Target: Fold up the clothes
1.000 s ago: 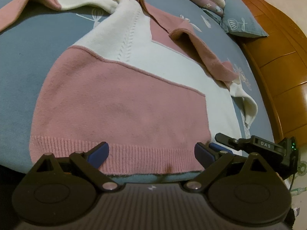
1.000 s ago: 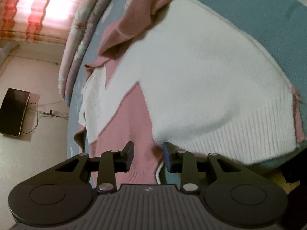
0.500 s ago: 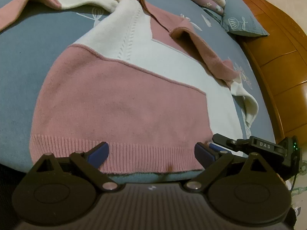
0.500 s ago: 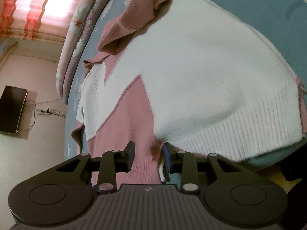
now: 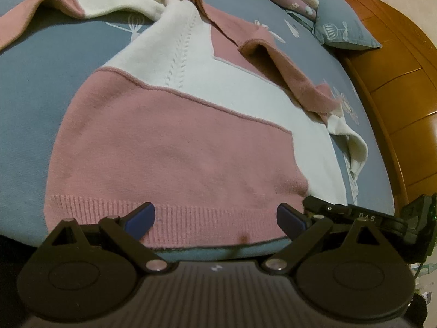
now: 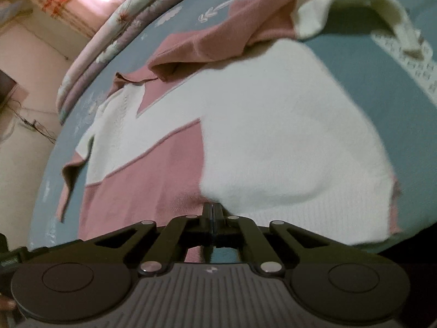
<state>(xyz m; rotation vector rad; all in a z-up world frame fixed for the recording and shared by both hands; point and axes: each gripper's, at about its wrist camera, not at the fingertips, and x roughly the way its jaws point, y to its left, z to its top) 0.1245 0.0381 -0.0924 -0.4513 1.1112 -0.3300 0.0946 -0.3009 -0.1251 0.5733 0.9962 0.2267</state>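
Right gripper [image 6: 212, 213] has just pinched shut on the pink-and-white knitted sweater's [image 6: 273, 136] ribbed hem; so thin a bite may slip free when lifted, while the left gripper [image 5: 215, 217] gapes wide above it.

Sweater [image 5: 174, 142] left sleeve: cut off at frame edge.
Hem under right gripper [image 6: 212, 213]: hidden; pinched fabric probably there, unclear.
Right wrist view: motion-blurred.
Headboard [image 5: 404, 87]: partly cropped.
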